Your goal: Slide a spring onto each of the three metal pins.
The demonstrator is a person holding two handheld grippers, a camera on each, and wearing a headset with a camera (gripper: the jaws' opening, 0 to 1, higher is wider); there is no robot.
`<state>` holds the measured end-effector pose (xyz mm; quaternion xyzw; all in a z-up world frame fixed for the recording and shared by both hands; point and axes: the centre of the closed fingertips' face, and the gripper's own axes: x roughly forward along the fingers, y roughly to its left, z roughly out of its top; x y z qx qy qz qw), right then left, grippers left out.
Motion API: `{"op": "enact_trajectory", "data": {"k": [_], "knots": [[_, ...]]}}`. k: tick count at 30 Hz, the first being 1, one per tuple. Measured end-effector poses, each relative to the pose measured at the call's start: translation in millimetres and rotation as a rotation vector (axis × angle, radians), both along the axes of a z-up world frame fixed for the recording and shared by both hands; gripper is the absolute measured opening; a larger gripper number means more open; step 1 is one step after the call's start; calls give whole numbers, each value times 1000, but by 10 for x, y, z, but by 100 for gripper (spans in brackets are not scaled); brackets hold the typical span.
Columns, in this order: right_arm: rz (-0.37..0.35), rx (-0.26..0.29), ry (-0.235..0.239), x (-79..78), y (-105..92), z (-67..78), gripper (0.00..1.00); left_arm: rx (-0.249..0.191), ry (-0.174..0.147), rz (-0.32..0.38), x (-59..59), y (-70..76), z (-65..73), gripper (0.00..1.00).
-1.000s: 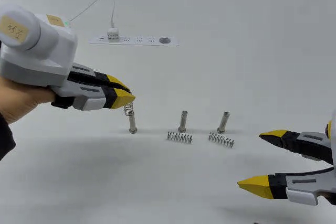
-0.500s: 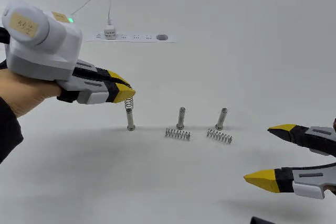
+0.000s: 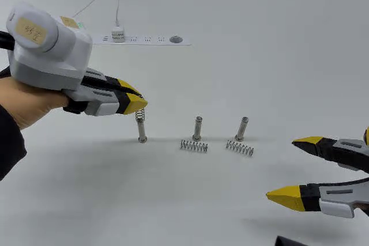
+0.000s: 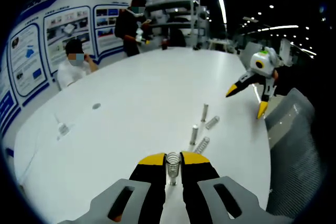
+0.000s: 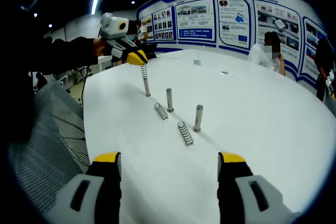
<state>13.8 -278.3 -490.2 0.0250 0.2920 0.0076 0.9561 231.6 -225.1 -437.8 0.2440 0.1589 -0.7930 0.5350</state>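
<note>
The left claw (image 3: 140, 106) is pinched on a spring (image 3: 139, 116) at the top of the first pin (image 3: 142, 133). The right claw (image 3: 283, 168) is wide open, empty. Two more springs (image 3: 194, 146) lie on the table (image 3: 259, 56) by the other two pins (image 3: 197, 128), not on yet

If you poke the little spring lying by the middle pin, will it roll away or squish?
The spring is a thin open wire coil, so it probably squishes and bends easily. It lies on its round side on the smooth table, so a sideways poke would likely roll it.
</note>
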Motion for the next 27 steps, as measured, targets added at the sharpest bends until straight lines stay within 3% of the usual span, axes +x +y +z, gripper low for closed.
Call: {"op": "enact_trajectory", "data": {"k": [12,27], "knots": [[1,4,3,-1,-2,-15,76,-15,24,22,35,-4,-56,10],[24,6,10,51,33,-25,75,10,2,28,74,12,-228,10]]}}
